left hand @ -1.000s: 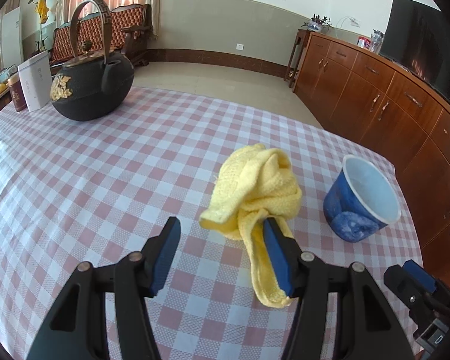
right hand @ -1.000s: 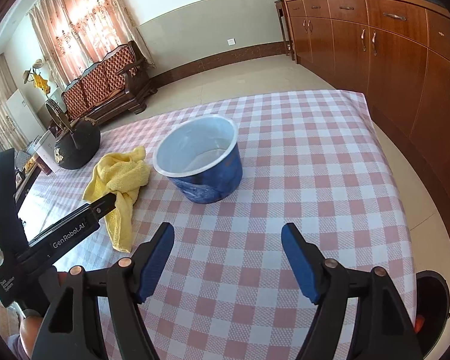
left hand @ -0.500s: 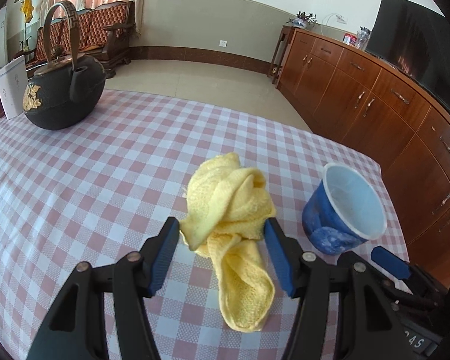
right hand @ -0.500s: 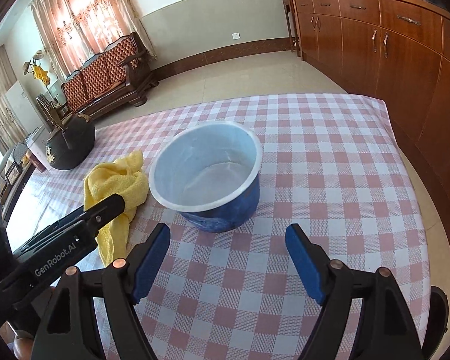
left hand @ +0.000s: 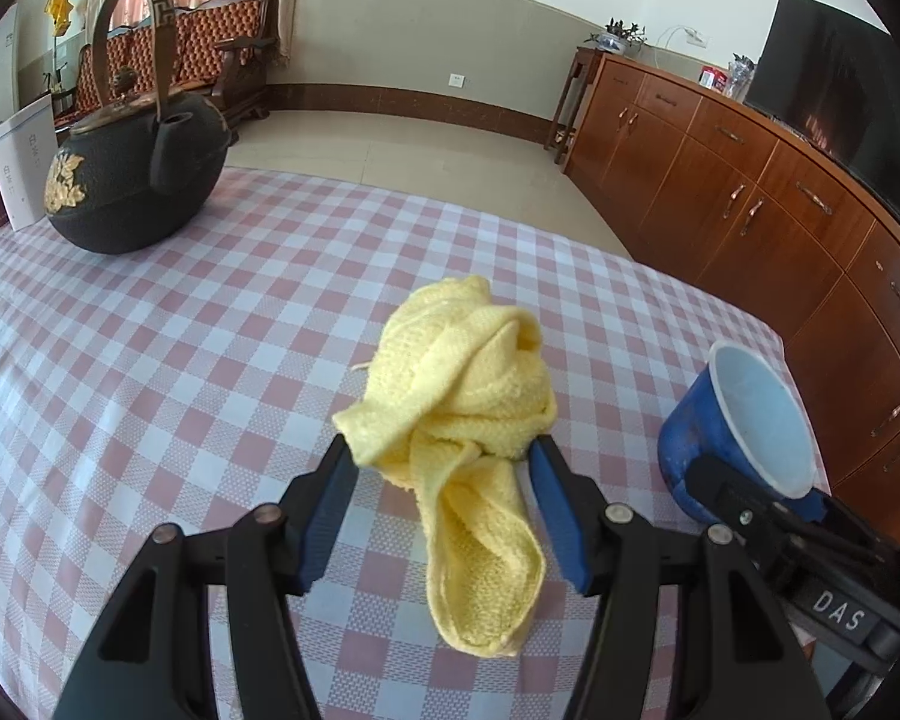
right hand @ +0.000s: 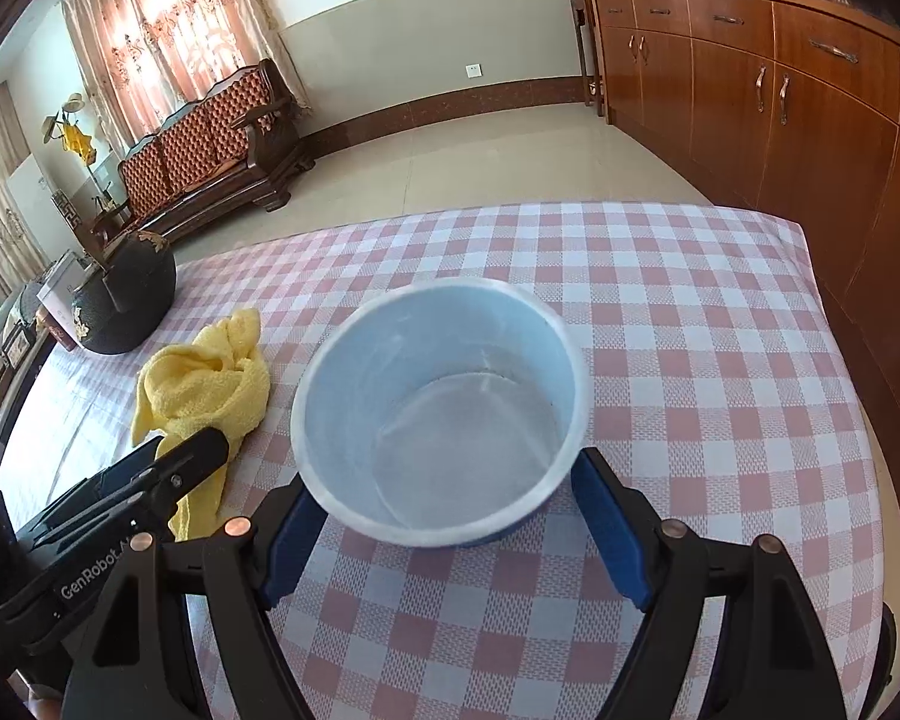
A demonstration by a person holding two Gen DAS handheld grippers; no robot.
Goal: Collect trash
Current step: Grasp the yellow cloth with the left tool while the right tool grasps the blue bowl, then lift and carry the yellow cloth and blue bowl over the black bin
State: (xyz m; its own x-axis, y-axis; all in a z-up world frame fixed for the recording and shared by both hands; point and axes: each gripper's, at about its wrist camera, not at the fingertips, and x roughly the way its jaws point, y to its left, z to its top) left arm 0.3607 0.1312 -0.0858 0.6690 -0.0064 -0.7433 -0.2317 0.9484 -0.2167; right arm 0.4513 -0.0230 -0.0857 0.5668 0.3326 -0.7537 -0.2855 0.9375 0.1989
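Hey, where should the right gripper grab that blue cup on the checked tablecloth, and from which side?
Grip the blue cup across its outer wall, just under the white rim, coming from the near side as the right gripper already does. It stands upright, round and open-topped, and sits between the open blue pads without visible contact. Its left side is crowded by the yellow cloth.

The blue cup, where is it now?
In the right wrist view, the blue cup stands on the checked tablecloth, between the right tool's open fingers, right of the yellow cloth.
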